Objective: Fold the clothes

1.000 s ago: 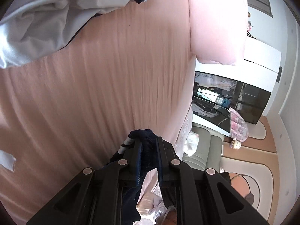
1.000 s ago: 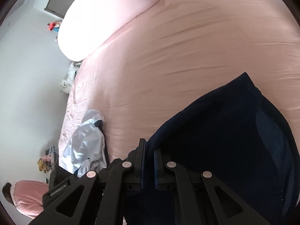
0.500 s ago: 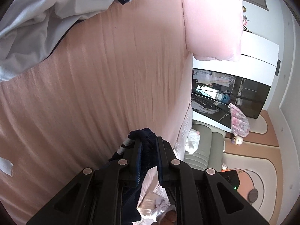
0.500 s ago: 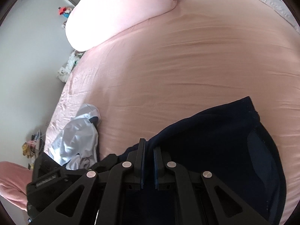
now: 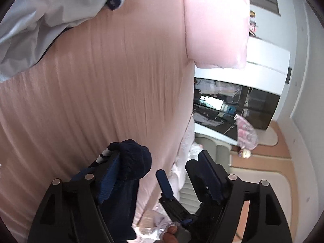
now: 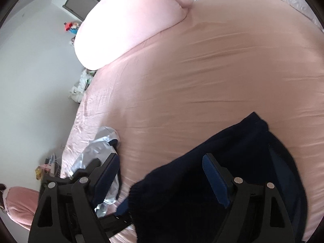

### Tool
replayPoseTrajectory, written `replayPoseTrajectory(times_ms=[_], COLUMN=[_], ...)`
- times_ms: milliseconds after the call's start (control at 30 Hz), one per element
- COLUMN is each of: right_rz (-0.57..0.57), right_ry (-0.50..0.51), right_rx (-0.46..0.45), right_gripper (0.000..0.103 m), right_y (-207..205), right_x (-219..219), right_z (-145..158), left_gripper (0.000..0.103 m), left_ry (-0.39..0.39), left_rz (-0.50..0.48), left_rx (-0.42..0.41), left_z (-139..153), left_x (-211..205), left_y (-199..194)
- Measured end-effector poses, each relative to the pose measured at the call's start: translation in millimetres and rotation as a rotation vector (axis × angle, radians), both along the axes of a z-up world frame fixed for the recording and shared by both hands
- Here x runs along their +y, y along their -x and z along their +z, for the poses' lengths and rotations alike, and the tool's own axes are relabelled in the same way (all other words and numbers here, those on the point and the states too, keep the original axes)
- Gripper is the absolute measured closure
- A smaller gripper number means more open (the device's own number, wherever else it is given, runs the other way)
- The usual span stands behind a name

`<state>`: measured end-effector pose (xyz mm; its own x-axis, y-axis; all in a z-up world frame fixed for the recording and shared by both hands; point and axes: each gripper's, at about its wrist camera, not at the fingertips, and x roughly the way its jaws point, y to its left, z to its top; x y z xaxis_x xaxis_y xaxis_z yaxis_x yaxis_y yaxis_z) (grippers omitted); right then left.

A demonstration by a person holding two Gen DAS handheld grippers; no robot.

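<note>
while both jaws are opening | left gripper (image 5: 157, 162) unclamped, navy garment (image 5: 129, 162) against its left finger | right gripper (image 6: 162, 168) wide over navy garment, lower frame | pink bedsheet (image 6: 202, 77)

Home bedroom: pink-sheeted bed (image 6: 222, 77), pillow (image 6: 129, 24), wardrobe (image 5: 239, 109).

Both jaws are opening: the left gripper (image 5: 158, 162) points slightly downward, the right gripper (image 6: 160, 166) more steeply, neither clamping anything.

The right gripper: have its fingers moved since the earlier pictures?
Yes. The right gripper is opening: its fingers, earlier pinching the navy garment, now stand apart above it.
</note>
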<state>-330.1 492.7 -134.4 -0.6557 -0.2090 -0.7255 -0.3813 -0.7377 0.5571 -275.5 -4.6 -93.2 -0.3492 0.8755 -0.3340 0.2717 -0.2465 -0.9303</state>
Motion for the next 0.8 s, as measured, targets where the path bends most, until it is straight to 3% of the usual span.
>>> replayPoseTrajectory(times_ms=[167, 400, 467, 533, 600, 633, 733, 800], right_rz=[-0.002, -0.053, -0.060, -0.055, -0.053, -0.047, -0.019, 0.009], right_ry=[-0.001, 0.053, 0.078, 0.091, 0.072, 0.056, -0.003, -0.039], right_rx=[-0.011, -0.016, -0.010, -0.008, -0.011, -0.015, -0.038, -0.057], right_gripper=[0.019, 0.019, 0.019, 0.019, 0.019, 0.019, 0.019, 0.019], right_y=[-14, -34, -38, -40, -44, -45, -48, -49], right_x=[11, 34, 39, 41, 42, 41, 37, 33], right_z=[1, -5, -7, -7, -7, -6, -5, -6], left_gripper=[0.028, 0.028, 0.023, 0.012, 0.012, 0.012, 0.010, 0.010], left_ry=[0.067, 0.056, 0.031, -0.070, -0.216, -0.250, -0.280, -0.237], left_rz=[-0.080, -0.002, -0.008, 0.000, 0.050, 0.070, 0.118, 0.144], left_rx=[0.091, 0.131, 0.110, -0.012, -0.190, -0.237, -0.330, -0.359], left_z=[14, 25, 22, 4, -21, -28, -38, -39], left_x=[6, 10, 11, 11, 10, 8, 3, -2], left_y=[-4, -10, -8, -4, -6, -9, -15, -19])
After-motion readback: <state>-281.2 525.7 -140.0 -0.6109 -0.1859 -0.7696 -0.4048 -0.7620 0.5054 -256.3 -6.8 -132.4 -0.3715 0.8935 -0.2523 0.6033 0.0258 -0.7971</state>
